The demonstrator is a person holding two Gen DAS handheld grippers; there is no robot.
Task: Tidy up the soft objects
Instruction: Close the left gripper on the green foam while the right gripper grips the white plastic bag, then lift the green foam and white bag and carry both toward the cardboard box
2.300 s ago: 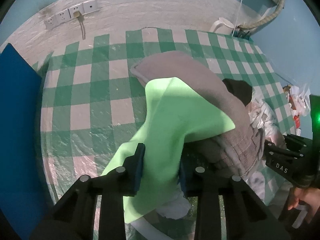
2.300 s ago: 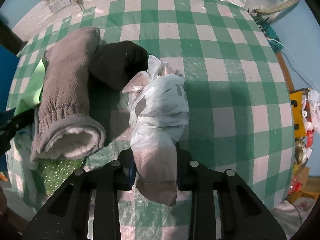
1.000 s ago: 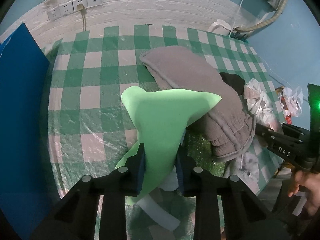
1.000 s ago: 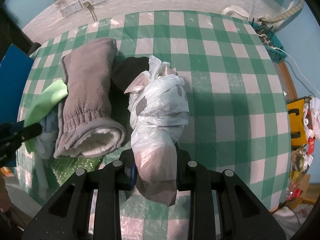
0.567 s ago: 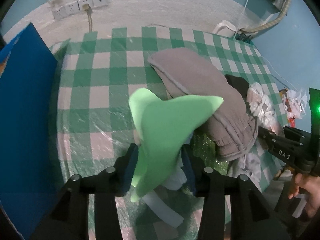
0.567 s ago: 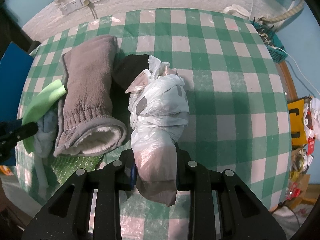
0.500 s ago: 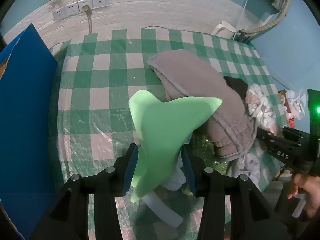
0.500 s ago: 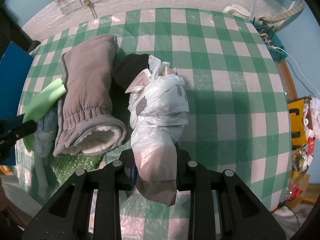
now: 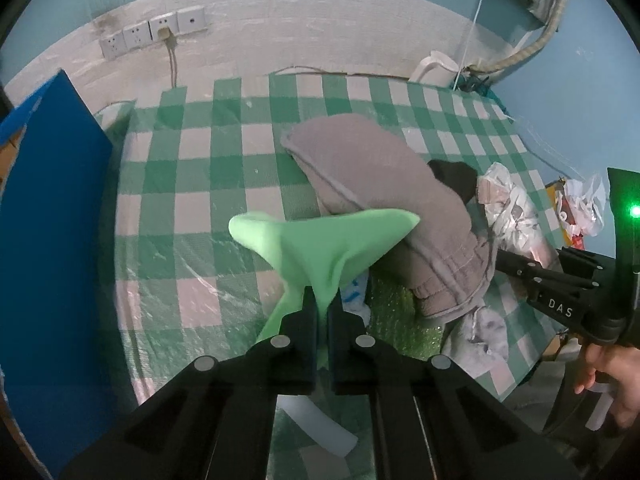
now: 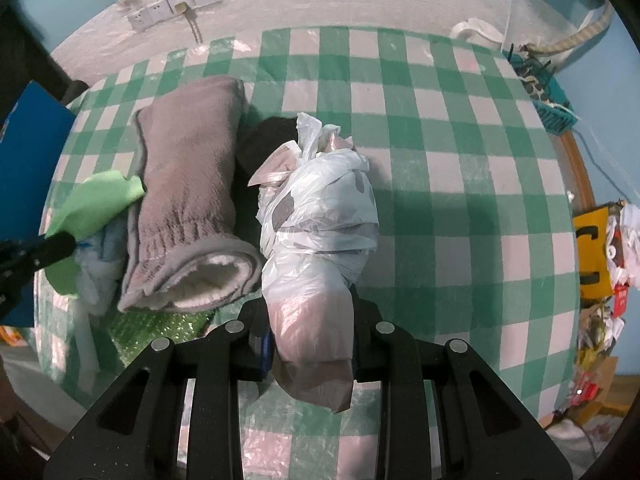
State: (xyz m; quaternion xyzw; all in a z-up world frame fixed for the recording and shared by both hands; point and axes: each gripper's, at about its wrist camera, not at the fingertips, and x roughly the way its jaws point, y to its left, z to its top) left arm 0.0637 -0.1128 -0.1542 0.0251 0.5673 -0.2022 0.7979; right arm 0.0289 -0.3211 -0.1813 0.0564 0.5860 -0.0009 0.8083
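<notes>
Right now the thin light-green cloth (image 9: 320, 240) hangs lifted over the green-checked table (image 9: 192, 184), pinched tight in the left gripper (image 9: 323, 308); the right gripper (image 10: 310, 344) clamps a white plastic-bag bundle (image 10: 320, 216). Next (I'd guess) the cloth needs folding beside the rolled grey fleece (image 9: 384, 184).

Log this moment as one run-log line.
left gripper: shut on green cloth | right gripper: shut on plastic-wrapped bundle | grey towel: on table

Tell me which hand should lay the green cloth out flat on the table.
Left. The left gripper is already shut on the green cloth, with bare table beside it. The right gripper is shut on the plastic bag, so it isn't free.
</notes>
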